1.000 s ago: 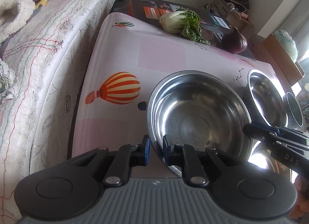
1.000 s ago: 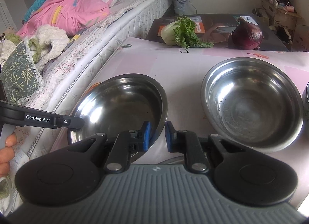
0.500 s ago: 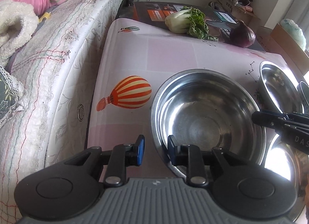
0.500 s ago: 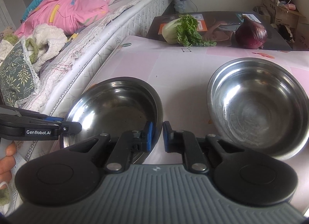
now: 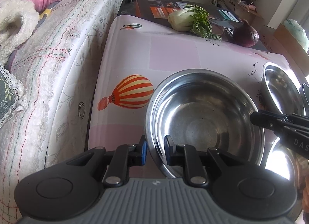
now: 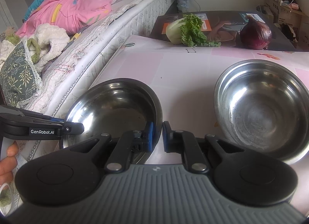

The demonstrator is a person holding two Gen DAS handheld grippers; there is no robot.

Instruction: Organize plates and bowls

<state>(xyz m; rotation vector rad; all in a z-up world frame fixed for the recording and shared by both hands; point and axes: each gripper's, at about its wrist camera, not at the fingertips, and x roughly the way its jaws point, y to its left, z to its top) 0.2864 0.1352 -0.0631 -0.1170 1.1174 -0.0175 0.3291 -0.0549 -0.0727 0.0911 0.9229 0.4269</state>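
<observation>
Left wrist: left tongs (image 5: 155, 149) clamp near rim of steel bowl (image 5: 204, 119) | right tongs (image 6: 157, 137) pinch its opposite rim | second bowl (image 6: 262, 108) right of them on surface (image 6: 189, 88)

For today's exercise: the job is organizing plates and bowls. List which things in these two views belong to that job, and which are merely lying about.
Belong to the job:
- near steel bowl, rim gripped by left tongs and right tongs
- second steel bowl

Lying about:
- leafy cabbage
- red onion
- pink bedding
</observation>
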